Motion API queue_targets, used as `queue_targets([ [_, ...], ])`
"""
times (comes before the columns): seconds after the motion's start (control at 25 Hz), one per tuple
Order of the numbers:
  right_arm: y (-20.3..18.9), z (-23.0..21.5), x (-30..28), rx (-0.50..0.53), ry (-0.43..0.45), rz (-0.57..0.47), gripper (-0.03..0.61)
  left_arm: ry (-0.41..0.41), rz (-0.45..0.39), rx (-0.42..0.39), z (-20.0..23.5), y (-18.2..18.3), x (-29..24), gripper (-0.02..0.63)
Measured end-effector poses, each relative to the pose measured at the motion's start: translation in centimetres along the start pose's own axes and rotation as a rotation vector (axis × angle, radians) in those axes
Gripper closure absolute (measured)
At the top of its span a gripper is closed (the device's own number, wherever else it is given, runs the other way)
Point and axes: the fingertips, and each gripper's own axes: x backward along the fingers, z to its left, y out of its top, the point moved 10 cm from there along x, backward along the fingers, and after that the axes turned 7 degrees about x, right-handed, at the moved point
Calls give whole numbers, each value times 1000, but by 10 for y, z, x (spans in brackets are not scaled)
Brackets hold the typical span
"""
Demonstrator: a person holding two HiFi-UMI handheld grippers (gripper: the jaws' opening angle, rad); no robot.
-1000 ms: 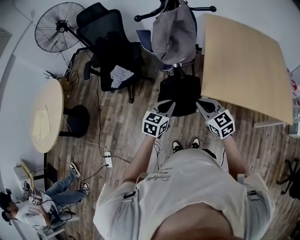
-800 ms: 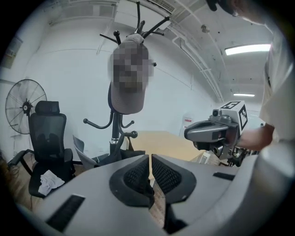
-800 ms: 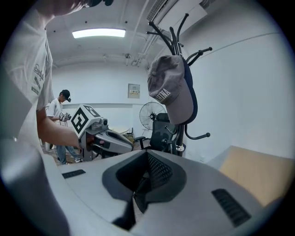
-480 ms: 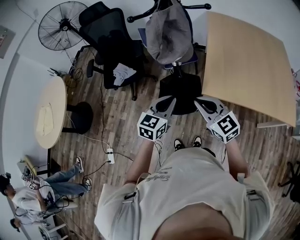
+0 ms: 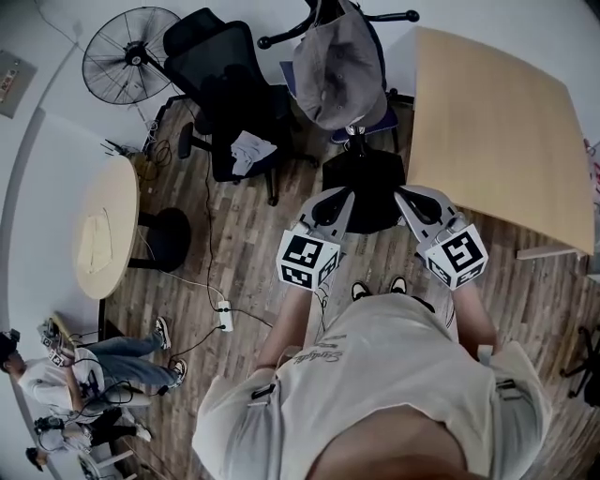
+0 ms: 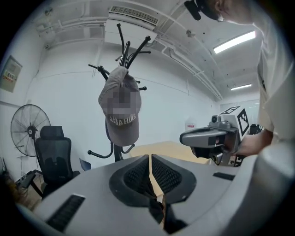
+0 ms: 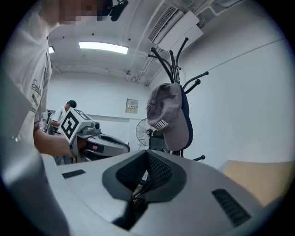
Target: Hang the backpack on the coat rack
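Note:
The black backpack (image 5: 368, 192) hangs between my two grippers, just in front of the coat rack (image 5: 337, 14). My left gripper (image 5: 339, 195) is shut on a black strap (image 6: 155, 205) at the backpack's left side. On the right side, my right gripper (image 5: 404, 195) is shut on another black strap (image 7: 137, 193). The rack's black hooks (image 6: 125, 45) rise above a grey cap (image 6: 119, 113) that hangs on it, and the cap (image 7: 168, 115) also shows in the right gripper view. Most of the backpack is hidden below the jaws in both gripper views.
A black office chair (image 5: 225, 84) and a standing fan (image 5: 131, 56) are left of the rack. A large wooden table (image 5: 497, 122) stands right of it, a round table (image 5: 103, 234) at the far left. A power strip (image 5: 223, 317) lies on the floor. A person sits at lower left (image 5: 56, 375).
Both grippers have risen together with the backpack held between them; their marker cubes look larger and closer to the head camera. Both stay shut.

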Motion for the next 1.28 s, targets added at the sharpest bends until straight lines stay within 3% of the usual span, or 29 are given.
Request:
queue_targets([
  [0.48, 17, -6, 10, 1, -54, -59, 584, 56, -49, -17, 0, 8, 3, 586],
  [0.92, 12, -8, 10, 8, -23, -36, 584, 74, -51, -5, -3, 7, 2, 586],
  [1.28, 6, -13, 8, -86, -8, -48, 584, 72, -51, 54, -1, 2, 1, 586],
])
